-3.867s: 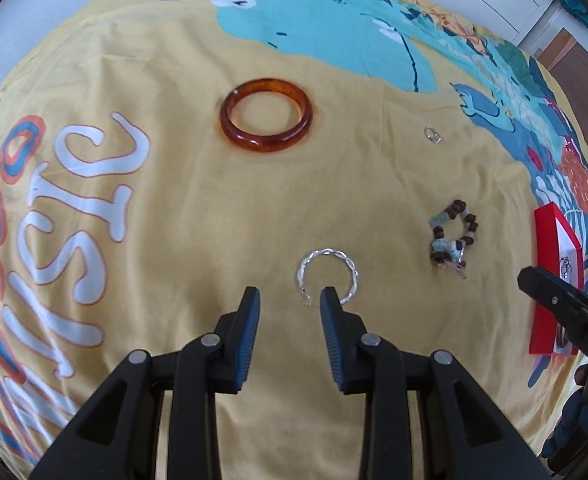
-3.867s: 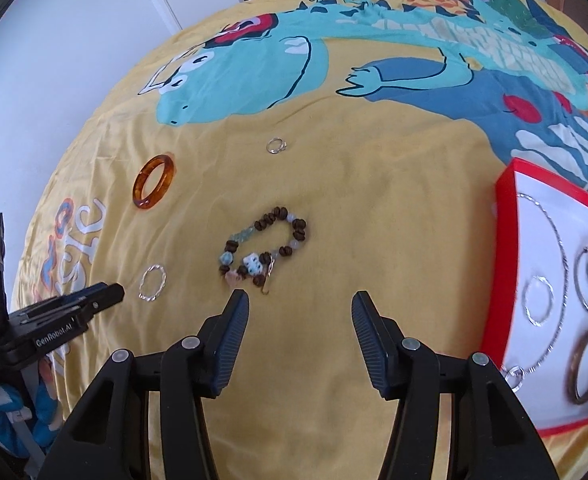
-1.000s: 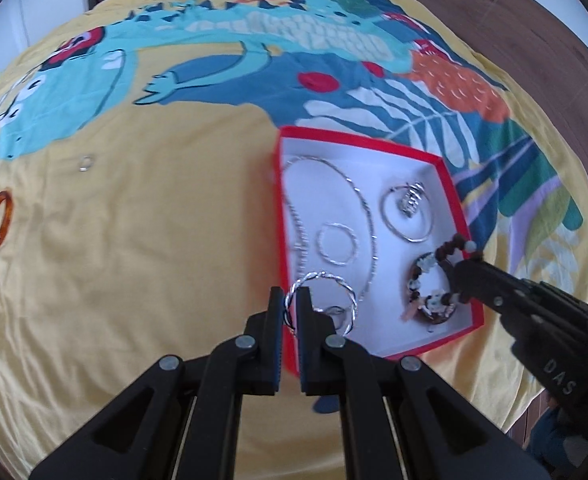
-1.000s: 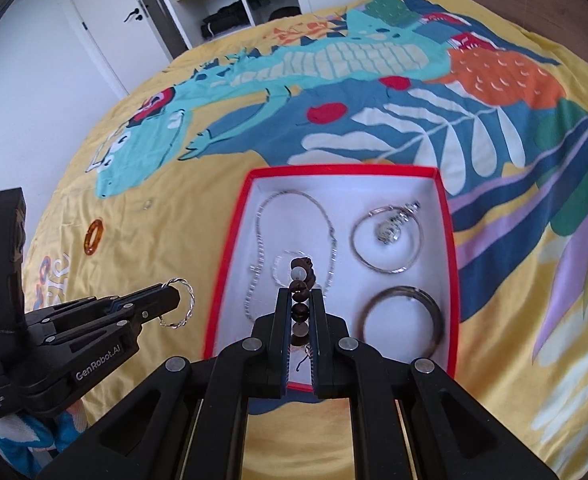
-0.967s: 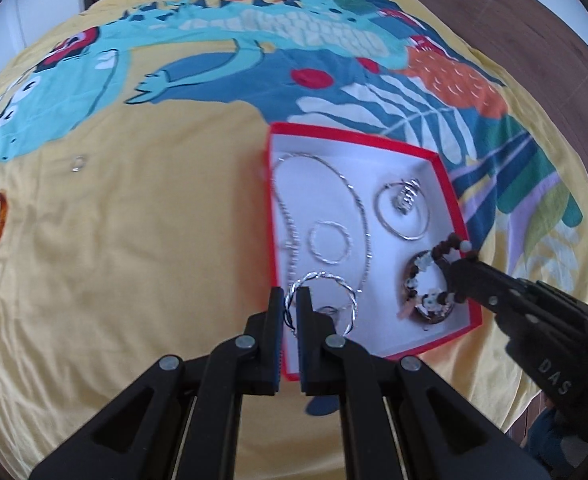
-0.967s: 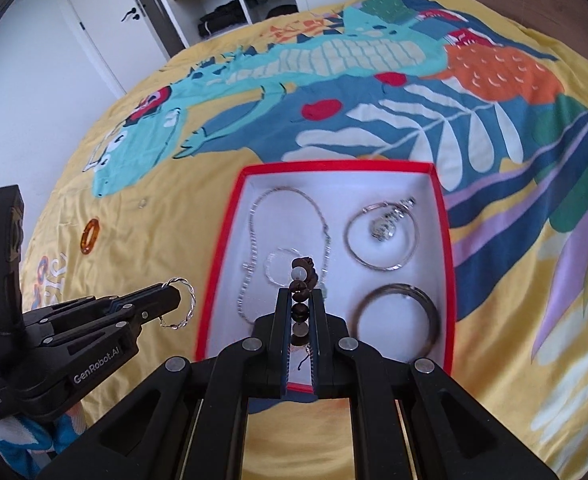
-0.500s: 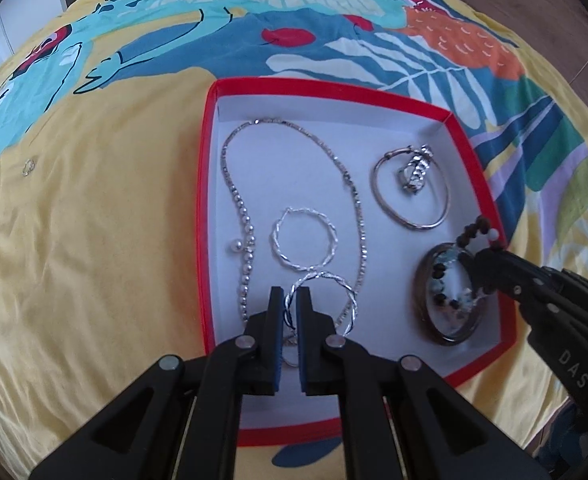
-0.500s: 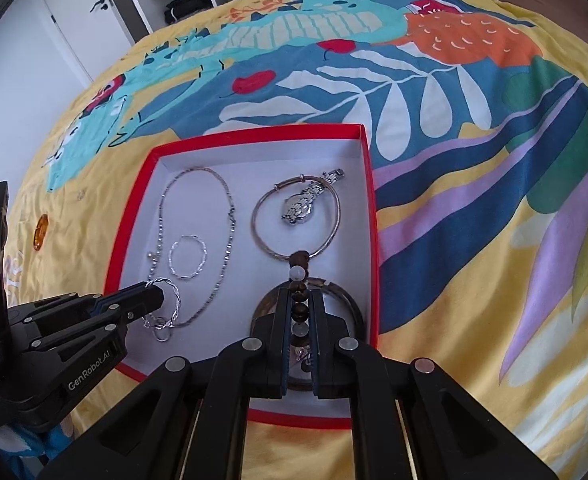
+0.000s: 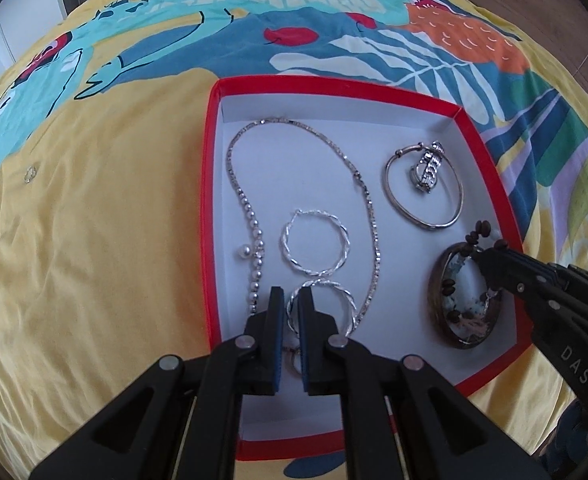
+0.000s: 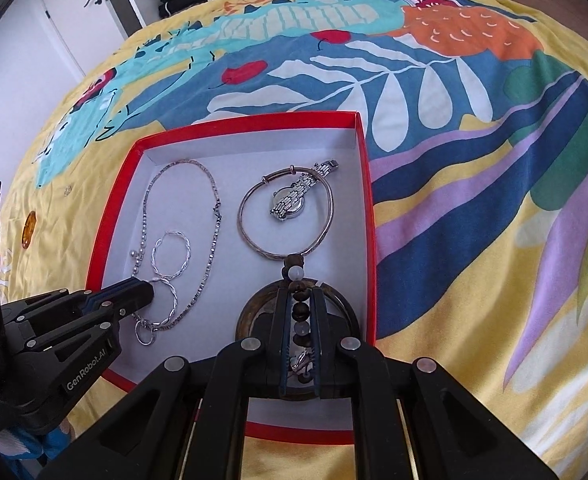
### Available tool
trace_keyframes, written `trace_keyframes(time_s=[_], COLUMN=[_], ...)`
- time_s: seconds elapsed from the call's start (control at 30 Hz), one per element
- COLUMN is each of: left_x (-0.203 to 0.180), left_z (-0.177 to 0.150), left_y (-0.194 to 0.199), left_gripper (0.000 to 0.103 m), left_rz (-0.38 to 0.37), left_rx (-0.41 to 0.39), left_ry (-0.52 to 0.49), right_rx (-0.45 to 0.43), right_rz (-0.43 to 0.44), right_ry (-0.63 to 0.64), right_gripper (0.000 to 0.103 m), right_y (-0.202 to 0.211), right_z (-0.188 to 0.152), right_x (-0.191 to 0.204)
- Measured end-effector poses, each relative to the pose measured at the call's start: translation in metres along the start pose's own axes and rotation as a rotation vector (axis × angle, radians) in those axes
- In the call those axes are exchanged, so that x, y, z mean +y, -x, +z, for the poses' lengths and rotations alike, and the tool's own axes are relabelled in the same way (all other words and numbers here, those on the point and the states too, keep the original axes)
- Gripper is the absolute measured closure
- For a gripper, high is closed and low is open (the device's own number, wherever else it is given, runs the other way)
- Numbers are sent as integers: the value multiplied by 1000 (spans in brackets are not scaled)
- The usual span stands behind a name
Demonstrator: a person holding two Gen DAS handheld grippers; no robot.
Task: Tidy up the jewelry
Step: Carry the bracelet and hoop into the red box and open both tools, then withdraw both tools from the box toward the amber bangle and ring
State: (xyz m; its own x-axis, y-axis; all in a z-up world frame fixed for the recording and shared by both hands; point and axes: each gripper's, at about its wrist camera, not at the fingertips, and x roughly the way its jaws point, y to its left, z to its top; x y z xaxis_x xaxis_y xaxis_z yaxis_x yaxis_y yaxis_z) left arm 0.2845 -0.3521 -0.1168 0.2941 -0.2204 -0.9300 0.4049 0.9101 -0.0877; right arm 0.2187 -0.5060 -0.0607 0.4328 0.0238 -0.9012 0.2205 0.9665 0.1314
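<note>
While a moment ago both were approaching the red box (image 9: 209,200), the left gripper (image 9: 290,312) is now lowering its clenched twisted silver hoop (image 9: 326,304) inside, and the right gripper (image 10: 298,320) is setting its pinched beaded bracelet (image 10: 297,280) onto the dark bangle (image 9: 442,320), so release looks imminent.

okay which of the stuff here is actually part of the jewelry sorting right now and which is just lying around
In the job:
left tool shut on twisted silver hoop
right tool shut on beaded bracelet
red box

Lying about:
amber bangle and small ring on the bedspread
silver necklace, watch in the box
</note>
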Motion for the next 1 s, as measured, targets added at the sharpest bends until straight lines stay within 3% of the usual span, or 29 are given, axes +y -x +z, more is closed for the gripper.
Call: trace_keyframes(time_s=[0.1, 0.37, 1.0], left_x=[1, 5, 24], left_z=[-1, -1, -7], left_y=[6, 26, 88], left_gripper=[96, 90, 81], left_rz=[-10, -20, -64], left_rx=[-8, -35, -112], left_ry=[-4, -23, -39], right_rx=[-3, -23, -58], right_rz=[-11, -34, -61], right_ry=[-1, -7, -20], right_gripper=[78, 66, 59], right_y=[2, 11, 41], right_z=[-1, -1, -12], right_x=[1, 4, 19])
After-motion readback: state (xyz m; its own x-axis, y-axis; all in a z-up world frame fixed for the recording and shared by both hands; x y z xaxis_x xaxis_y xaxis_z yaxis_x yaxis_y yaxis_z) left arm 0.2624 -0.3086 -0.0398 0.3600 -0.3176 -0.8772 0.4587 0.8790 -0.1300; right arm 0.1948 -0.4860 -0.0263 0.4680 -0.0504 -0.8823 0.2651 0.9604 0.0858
